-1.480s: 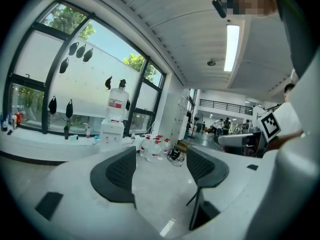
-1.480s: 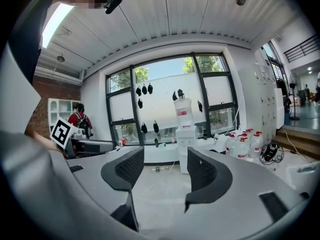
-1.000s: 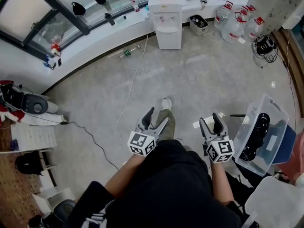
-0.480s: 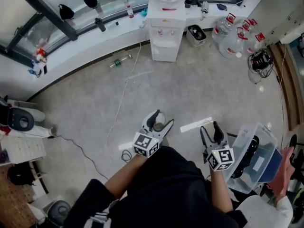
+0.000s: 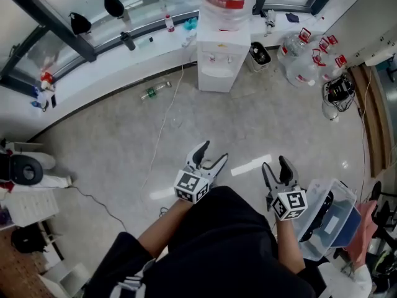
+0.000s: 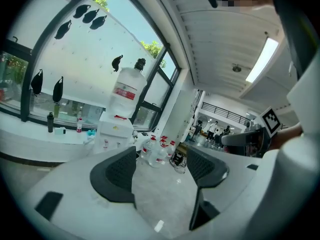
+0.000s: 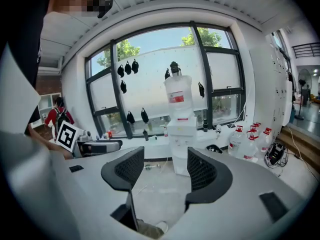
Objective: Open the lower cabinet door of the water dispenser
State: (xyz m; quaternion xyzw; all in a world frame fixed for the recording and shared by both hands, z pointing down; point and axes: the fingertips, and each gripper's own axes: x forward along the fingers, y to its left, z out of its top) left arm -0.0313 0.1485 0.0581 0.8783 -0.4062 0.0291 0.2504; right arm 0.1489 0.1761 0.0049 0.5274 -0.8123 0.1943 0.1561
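Two at the ready: holds left gripper (image 5: 214,151) and right gripper (image 5: 274,162) low over grey floor (image 5: 124,135), jaws of both spread, nothing between. Faces water dispenser (image 5: 221,48) at twelve o'clock, well ahead, lower cabinet door (image 5: 215,81) closed. Spare water bottles (image 5: 304,61) at two o'clock.

Water dispenser (image 5: 217,58) at window ledge (image 5: 111,64): water jugs (image 5: 304,61) right of it, bottle (image 5: 152,92) on floor (image 5: 248,126) left of it.

Bright daylight came through the tall dark-framed windows (image 7: 150,79) on the far side; the pale polished stone floor (image 5: 279,123) carried soft glare streaks. Both gripper views bulged, corners vignetted black.
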